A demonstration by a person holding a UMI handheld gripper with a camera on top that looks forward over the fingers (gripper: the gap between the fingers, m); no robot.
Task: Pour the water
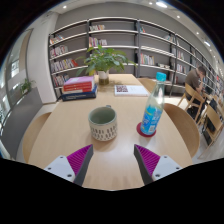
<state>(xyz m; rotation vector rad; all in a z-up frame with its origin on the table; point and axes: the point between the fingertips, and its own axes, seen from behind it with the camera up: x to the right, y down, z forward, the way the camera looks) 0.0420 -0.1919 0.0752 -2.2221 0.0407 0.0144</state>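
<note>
Pale wood makes the tabletop (65,135), which is long and rounded at its near end. At the near end the tongs (113,160) are held open, with a wide gap between the two fingers; their magenta pads (79,157) face each other and nothing is between them. They grip nothing.

Just ahead of the fingers, a little to the left of the middle, stands a ceramic mug (102,123). It is grey-green with a faint pattern, it is upright, and its handle points to the right. Just beside it on the right stands a clear plastic water bottle (153,110) with a blue label and a blue cap. The bottle is upright on a small dark red coaster (143,130). The mug and the bottle are near each other but do not touch. Whether the mug has water in it, I cannot tell.

Beyond them, on the left part of the tabletop, lies a stack of books (79,87), the top one with a red cover. Next to the stack, near the middle, is a potted plant (103,60) with green leaves, and to the right of it lies an open magazine (129,89). Wooden chairs (189,99) stand on the right side. Behind everything, white bookshelves (120,40) filled with books cover the far wall.
</note>
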